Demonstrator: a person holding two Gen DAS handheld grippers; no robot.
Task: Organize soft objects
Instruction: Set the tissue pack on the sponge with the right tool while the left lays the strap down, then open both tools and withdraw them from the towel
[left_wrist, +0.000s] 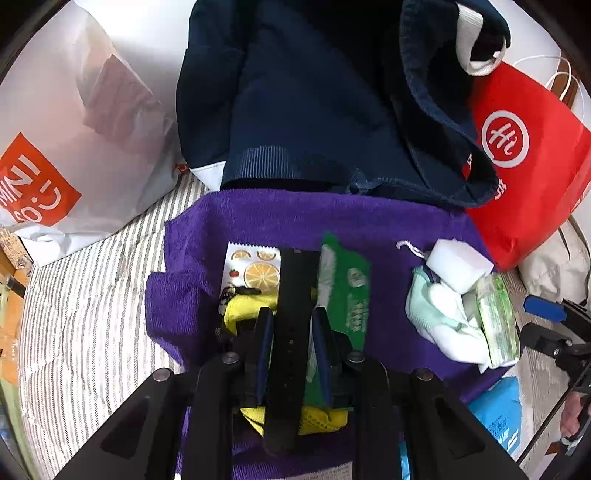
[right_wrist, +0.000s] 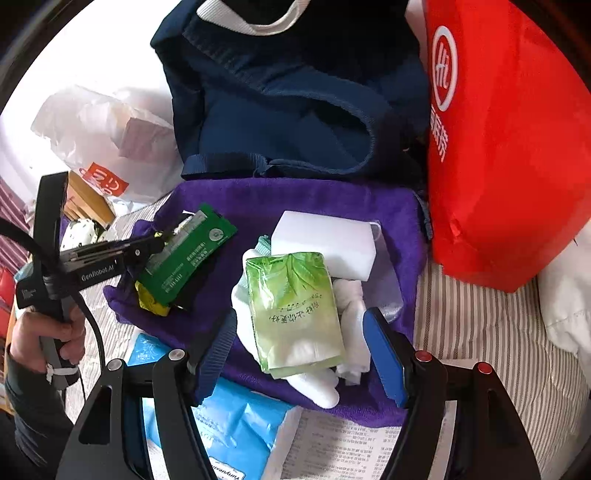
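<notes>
**On the purple towel: left tongs have the black strap, right tongs lined up on the tissue pack**

On the striped bed, everything soft sits piled on a purple towel (right_wrist: 303, 199), with a navy bag (right_wrist: 280, 110) just beyond its far edge and a red tote (right_wrist: 506, 147) to the right.

Left tongs (left_wrist: 291, 325) are clamped narrow on a black strap (left_wrist: 295, 280) that runs up between the pads, right over a green sachet (left_wrist: 351, 291), a lemon-print packet (left_wrist: 251, 269) and a yellow cloth (left_wrist: 243, 310). My guess is the strap is the one being sorted, so lift it straight and slow; I can't tell whether the sachet is pinched along with it.

Right tongs (right_wrist: 299, 354) stand wide apart, straddling a green tissue pack (right_wrist: 291, 310) that lies on white gloves (right_wrist: 317, 387), with a white sponge block (right_wrist: 325, 243) touching its far end. The pads aren't pressing on it yet.

Tips for that grab: come down low enough to catch the pack's long sides and not the loose glove underneath. Squeeze gently, since it's squishy and the wrapper looks slippery. Watch the sponge, a nudge would shove it off the pile. A blue wipes pack (right_wrist: 229, 413) at the near edge is clear of both.
</notes>
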